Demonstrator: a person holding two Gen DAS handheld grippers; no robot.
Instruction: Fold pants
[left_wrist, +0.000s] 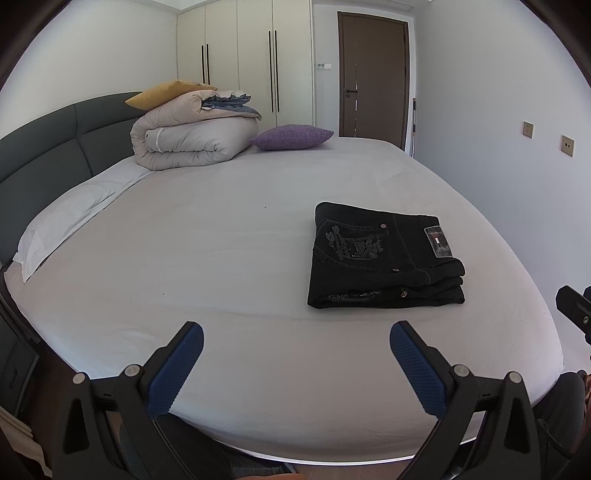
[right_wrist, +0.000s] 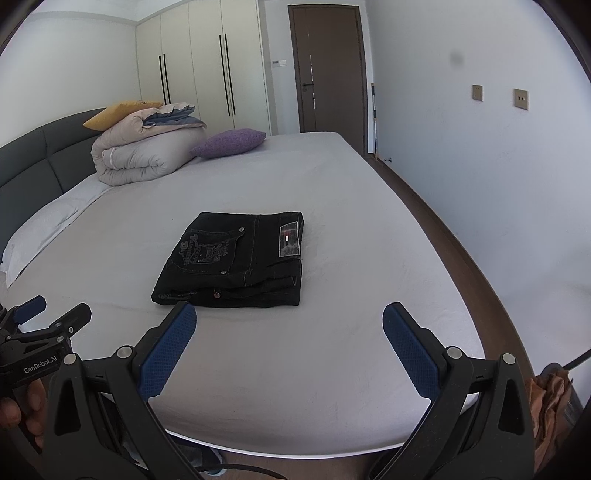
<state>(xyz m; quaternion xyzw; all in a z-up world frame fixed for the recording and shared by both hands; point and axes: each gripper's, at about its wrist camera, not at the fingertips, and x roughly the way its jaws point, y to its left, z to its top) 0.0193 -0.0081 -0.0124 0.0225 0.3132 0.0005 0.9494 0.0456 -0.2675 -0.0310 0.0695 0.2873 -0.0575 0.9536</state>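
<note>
Black jeans (left_wrist: 384, 258) lie folded into a compact stack on the white bed sheet (left_wrist: 221, 258), back pocket and label facing up; they also show in the right wrist view (right_wrist: 236, 262). My left gripper (left_wrist: 296, 334) is open and empty, held over the near edge of the bed, to the left of and in front of the jeans. My right gripper (right_wrist: 289, 317) is open and empty, just in front of the jeans and apart from them. The left gripper shows at the left edge of the right wrist view (right_wrist: 51, 310).
A rolled beige duvet (left_wrist: 192, 136) with a yellow cushion (left_wrist: 166, 94) and a purple pillow (left_wrist: 291, 137) sit at the headboard end. A white pillow (left_wrist: 66, 218) lies left. Wall and brown floor (right_wrist: 461, 243) run along the bed's right side. Wardrobe and door stand behind.
</note>
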